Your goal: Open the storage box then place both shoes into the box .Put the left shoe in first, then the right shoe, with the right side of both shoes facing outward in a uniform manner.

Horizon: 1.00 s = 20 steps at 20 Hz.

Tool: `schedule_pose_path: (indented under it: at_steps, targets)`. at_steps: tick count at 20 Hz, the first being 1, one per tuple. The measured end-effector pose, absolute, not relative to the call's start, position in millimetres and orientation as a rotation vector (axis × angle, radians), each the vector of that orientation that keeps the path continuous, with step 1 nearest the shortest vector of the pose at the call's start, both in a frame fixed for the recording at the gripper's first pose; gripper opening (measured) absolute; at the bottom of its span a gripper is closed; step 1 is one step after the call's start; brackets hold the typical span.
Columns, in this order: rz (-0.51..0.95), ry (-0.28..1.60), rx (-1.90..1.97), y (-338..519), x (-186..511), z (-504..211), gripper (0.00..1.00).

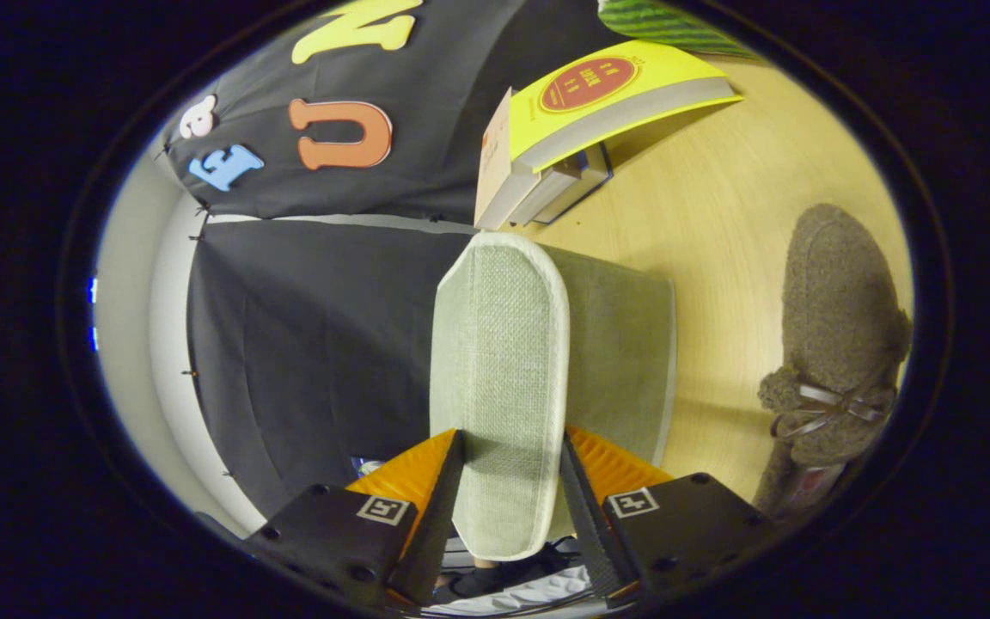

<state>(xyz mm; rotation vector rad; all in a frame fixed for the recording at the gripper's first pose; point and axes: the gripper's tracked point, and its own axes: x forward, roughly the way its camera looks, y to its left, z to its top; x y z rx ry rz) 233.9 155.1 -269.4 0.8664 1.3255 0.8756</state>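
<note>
My gripper (512,481) is shut on the lid (499,378) of the storage box, a pale green woven panel with white piping that runs forward between both fingers. The lid stands lifted away from the box body (624,361), the same pale green fabric, which sits just behind it on the wooden table (718,215). A brown fuzzy shoe (839,335) with a ribbon bow lies on the table beside the box, off to the side of one finger. My view is rolled sideways, so the table looks like a wall.
A stack of books (598,103) with a yellow cover lies on the table beyond the box. A green striped object (658,21) sits past the books. The black booth wall stands close behind the lid.
</note>
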Motion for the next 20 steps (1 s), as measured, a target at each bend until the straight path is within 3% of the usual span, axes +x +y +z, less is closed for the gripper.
schedule_pose_path:
  at_steps: [2, 6, 8, 16, 20]
  targets:
    - [0.872, 1.325, 0.846, 152, 234, -268, 0.65]
    - [0.854, 1.306, 0.827, 143, 236, -263, 0.35]
    - [0.827, 1.317, 0.839, 140, 237, -259, 0.26]
    - [0.719, 1.294, 0.711, 138, 233, -229, 0.08]
    - [0.691, 1.280, 0.672, 146, 228, -203, 0.06]
